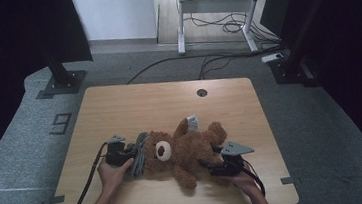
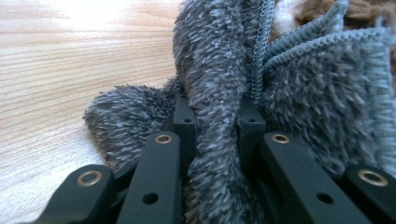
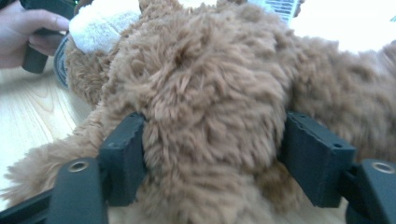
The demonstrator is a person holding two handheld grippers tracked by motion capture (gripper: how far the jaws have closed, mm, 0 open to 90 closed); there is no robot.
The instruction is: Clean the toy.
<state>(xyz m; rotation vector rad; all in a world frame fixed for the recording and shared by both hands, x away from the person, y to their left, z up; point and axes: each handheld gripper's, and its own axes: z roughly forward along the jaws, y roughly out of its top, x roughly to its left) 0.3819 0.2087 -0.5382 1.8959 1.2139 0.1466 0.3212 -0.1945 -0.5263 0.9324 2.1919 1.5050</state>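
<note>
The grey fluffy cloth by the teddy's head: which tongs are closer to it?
Left. The left tongs pinch a fold of the grey cloth. The right tongs straddle the teddy bear, away from it.

A large grey figure is marked on the floor to the left of the desk; from the high view it reads as a 9, though it could equally be a 6 seen from the other side. A white tag sewn to the brown teddy bear carries black barcode-like lines in the right gripper view, too blurred to read. No other text, brand or number is legible.
</note>
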